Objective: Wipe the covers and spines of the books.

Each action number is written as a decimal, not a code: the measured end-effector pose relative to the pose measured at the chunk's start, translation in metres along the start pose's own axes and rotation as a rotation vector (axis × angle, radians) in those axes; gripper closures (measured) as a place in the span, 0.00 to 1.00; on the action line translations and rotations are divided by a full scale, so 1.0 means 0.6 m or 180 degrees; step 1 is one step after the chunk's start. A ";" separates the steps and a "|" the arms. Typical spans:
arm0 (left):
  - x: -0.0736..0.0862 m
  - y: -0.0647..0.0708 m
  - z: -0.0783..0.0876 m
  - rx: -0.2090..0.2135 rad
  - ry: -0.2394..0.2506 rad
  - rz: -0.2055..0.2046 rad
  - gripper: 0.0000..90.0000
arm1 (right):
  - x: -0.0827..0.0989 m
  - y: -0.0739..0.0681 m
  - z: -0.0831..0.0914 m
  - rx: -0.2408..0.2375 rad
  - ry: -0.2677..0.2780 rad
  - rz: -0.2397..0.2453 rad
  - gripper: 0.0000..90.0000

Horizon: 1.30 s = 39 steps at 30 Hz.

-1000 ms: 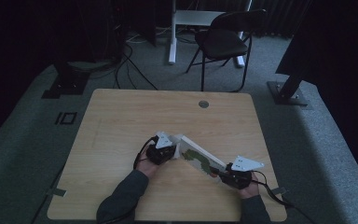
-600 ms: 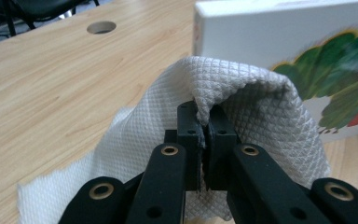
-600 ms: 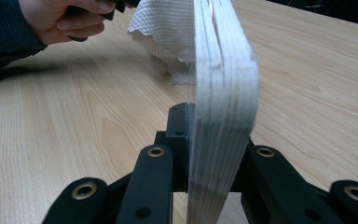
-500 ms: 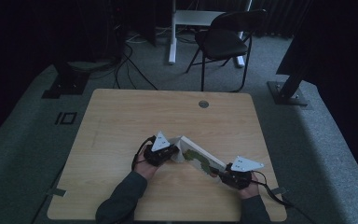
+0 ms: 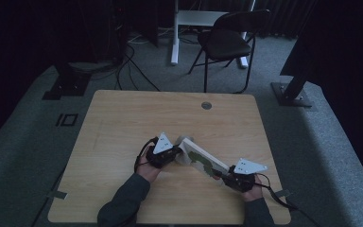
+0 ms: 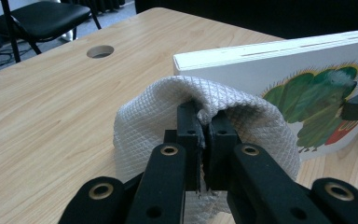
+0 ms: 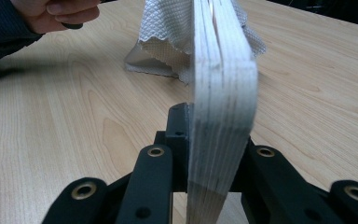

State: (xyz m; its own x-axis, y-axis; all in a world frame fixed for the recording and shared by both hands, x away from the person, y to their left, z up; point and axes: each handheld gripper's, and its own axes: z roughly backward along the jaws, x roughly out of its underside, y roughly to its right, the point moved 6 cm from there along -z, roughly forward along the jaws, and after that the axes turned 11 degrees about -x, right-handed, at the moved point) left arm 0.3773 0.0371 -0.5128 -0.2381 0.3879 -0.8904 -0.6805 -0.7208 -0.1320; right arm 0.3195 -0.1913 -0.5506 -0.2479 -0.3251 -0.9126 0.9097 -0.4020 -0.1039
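A thick white board book [image 5: 201,160] with a green caterpillar on its cover [image 6: 317,100] stands on edge on the wooden table [image 5: 123,123]. My right gripper [image 5: 223,176] is shut on its near end, the stacked page edges [image 7: 221,116] rising between the jaws. My left gripper [image 5: 176,155] is shut on a white waffle-textured cloth [image 6: 158,112], bunched over the jaws and pressed against the book's far end. In the right gripper view the cloth [image 7: 161,28] drapes both sides of the book, with a person's hand [image 7: 56,11] at top left.
A round cable hole [image 5: 206,105] sits near the table's far edge. A black folding chair [image 5: 227,42] and a white desk leg [image 5: 174,33] stand beyond it, cables on the carpet at left. Dark stand bases flank the table.
My left gripper with the cloth has risen a little along the book's far end. The right gripper and the book have kept still.
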 end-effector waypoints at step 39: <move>-0.017 0.039 -0.004 0.0202 0.0050 -0.0145 0.97 | 0.000 0.001 0.000 -0.0009 -0.0007 0.0010 0.86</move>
State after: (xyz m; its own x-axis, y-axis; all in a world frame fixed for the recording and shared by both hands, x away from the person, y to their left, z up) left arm 0.3656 0.0150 -0.5079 -0.1952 0.4101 -0.8909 -0.7330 -0.6645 -0.1453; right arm 0.3198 -0.1914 -0.5509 -0.2459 -0.3283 -0.9120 0.9114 -0.3986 -0.1022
